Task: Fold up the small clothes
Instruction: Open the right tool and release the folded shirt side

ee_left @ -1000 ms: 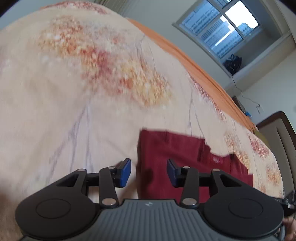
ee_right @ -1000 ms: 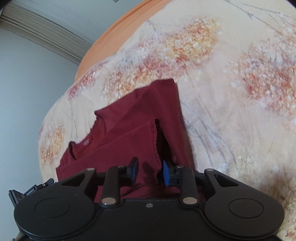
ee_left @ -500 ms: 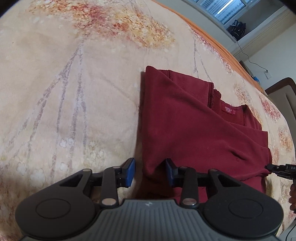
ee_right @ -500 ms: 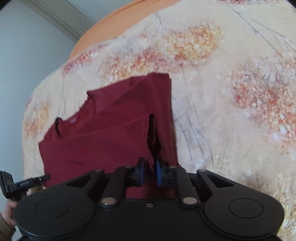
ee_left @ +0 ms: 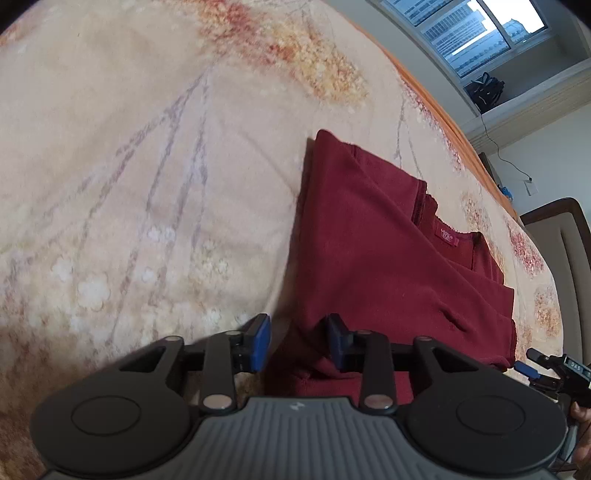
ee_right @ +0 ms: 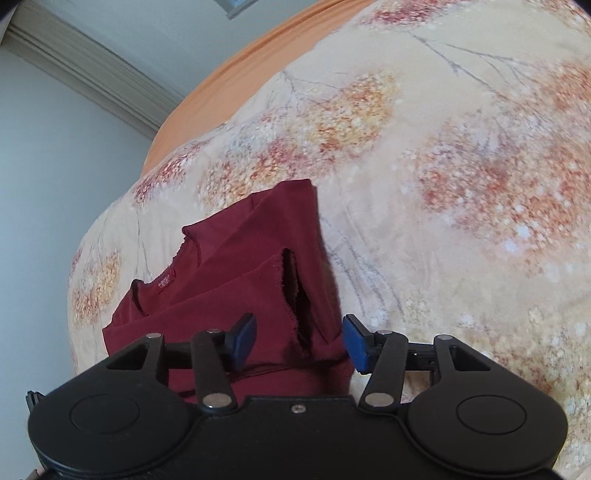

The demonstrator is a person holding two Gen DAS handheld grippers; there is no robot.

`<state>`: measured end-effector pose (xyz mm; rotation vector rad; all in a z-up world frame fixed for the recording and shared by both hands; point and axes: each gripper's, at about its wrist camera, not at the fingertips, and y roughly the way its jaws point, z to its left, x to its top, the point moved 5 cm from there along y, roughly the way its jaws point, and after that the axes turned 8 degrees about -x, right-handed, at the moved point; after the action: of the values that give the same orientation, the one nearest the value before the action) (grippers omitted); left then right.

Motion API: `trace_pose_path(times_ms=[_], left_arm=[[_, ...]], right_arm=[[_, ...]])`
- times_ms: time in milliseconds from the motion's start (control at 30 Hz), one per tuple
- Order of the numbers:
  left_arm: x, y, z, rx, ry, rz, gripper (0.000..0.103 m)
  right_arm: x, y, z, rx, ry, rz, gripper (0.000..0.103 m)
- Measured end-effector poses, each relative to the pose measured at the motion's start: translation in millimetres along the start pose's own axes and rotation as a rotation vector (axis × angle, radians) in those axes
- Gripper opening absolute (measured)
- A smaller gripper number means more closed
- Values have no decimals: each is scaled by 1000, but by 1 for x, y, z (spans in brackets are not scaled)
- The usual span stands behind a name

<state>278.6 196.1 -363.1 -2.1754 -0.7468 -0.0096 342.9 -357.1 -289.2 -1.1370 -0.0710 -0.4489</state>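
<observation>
Right tool (ee_right: 299,341) just opened, released maroon top (ee_right: 236,280); left tool (ee_left: 297,341) open.

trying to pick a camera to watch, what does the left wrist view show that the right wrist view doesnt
Only the left wrist view shows the window, a dark bag on its sill and the headboard. Only the right wrist view shows the top's open sleeve. Both show the red top on the flowered bedspread, with its neck label.
</observation>
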Motion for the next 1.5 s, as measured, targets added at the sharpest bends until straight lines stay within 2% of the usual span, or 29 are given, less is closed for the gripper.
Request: trace_pose_path(times_ms=[67, 133, 267, 367, 433, 533, 633, 700, 767, 867, 967, 1000, 1033, 1100, 1167, 1200, 1233, 1267, 1367, 1500], left_arm=[[-1, 3, 0, 16, 15, 4, 39], [-1, 8, -4, 71, 81, 24, 32], [0, 8, -13, 118, 142, 27, 33], [5, -3, -16, 103, 111, -13, 39], [8, -12, -18, 108, 113, -46, 47], [14, -19, -21, 127, 130, -72, 50], [15, -20, -25, 148, 147, -72, 51], [14, -20, -28, 161, 164, -71, 51], [12, -19, -30, 165, 173, -71, 52], [9, -17, -33, 176, 181, -68, 54], [6, -19, -33, 186, 179, -63, 55], [5, -20, -32, 186, 177, -64, 57], [3, -21, -31, 188, 174, -65, 59], [0, -22, -28, 193, 164, -65, 59], [-3, -23, -26, 187, 148, -67, 59], [-4, -23, -25, 183, 140, -67, 59], [-5, -23, -25, 177, 136, -67, 59], [-7, -23, -26, 172, 133, -66, 59], [-18, -25, -33, 138, 122, -65, 59], [-51, -22, -37, 118, 124, -26, 63]], right_arm=[[-1, 5, -5, -7, 17, -2, 56], [3, 9, -2, -10, 12, -13, 56], [14, 11, 6, 0, -4, -37, 56], [25, 14, 7, -7, -19, -62, 56], [40, 17, 10, -3, -40, -99, 56], [69, 29, 19, 23, -73, -138, 56], [95, 46, 49, 97, -190, -132, 56], [103, 61, 85, 152, -344, -97, 56], [102, 76, 121, 167, -514, -70, 56], [98, 101, 158, 154, -685, -42, 54], [94, 126, 175, 136, -797, 22, 44], [91, 135, 177, 117, -833, 46, 33], [89, 141, 178, 99, -869, 63, 5], [91, 147, 177, 86, -870, 63, 5], [93, 147, 176, 71, -841, 47, 11], [93, 145, 175, 48, -828, 32, 27], [93, 139, 173, 52, -794, 24, 34], [94, 130, 171, 80, -744, 14, 35], [86, 83, 157, 193, -591, -57, 50], [31, 30, 125, 230, -504, -63, 60]])
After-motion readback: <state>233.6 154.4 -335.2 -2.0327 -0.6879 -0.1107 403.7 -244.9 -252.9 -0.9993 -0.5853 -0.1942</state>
